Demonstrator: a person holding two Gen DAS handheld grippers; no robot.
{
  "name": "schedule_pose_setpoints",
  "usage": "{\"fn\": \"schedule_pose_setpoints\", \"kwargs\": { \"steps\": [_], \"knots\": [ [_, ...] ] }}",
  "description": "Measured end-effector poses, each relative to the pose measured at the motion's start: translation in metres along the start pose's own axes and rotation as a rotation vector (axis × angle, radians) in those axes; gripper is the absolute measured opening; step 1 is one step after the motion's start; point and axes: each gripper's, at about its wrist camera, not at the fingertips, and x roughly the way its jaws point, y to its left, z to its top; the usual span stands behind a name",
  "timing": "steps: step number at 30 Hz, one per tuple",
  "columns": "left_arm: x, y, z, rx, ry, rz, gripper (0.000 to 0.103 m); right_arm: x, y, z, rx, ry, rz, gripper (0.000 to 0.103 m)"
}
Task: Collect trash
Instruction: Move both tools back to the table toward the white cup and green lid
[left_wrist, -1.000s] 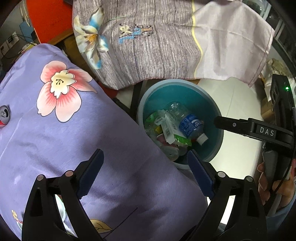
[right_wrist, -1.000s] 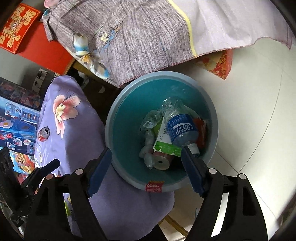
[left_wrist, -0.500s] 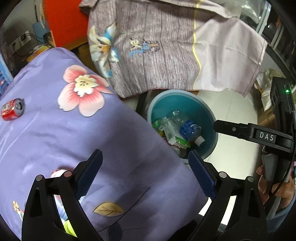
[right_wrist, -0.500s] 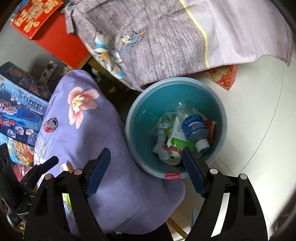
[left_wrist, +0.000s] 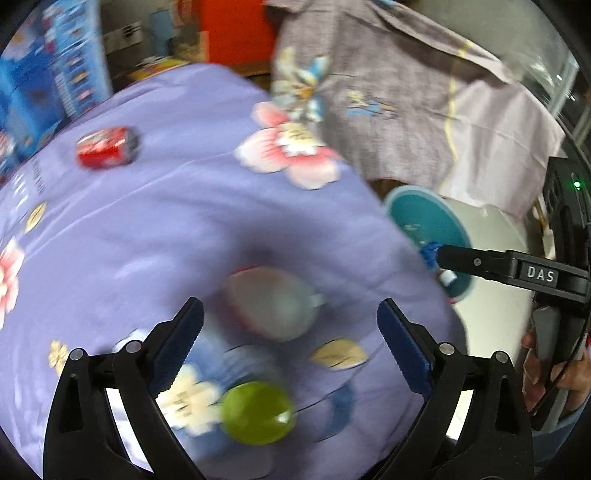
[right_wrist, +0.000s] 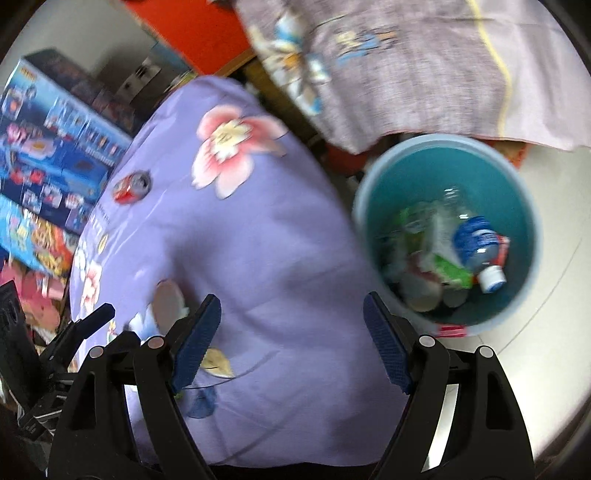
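Both grippers spread, empty: left (left_wrist: 290, 334) over cup (left_wrist: 271, 302) on bench (left_wrist: 166, 221), right (right_wrist: 291, 332) beside bin (right_wrist: 528, 206), can (left_wrist: 107, 147) far

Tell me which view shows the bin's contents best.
The right wrist view: it looks down into the open bin, showing the bottle and wrappers. In the left wrist view the purple cloth and the right gripper hide most of it.

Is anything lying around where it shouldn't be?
Yes. A red soda can lies tipped on its side on the purple flowered cloth, not in the teal bin. A blurry cup and green ball also sit there.
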Motion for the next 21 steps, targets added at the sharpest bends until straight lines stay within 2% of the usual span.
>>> {"fn": "schedule_pose_setpoints", "kwargs": {
  "steps": [13, 16, 21],
  "knots": [
    [-0.029, 0.113, -0.053, -0.254, 0.000, 0.097, 0.095, 0.038, 0.085, -0.010, -0.170, 0.108, -0.028, 0.076],
    [-0.032, 0.133, -0.072, -0.334, 0.011, 0.113, 0.095, 0.047, 0.097, -0.014, -0.190, 0.125, -0.029, 0.076],
    [-0.019, 0.148, -0.089, -0.393, 0.060, 0.116, 0.095, 0.061, 0.111, -0.019, -0.218, 0.164, -0.042, 0.076]
  ]
}}
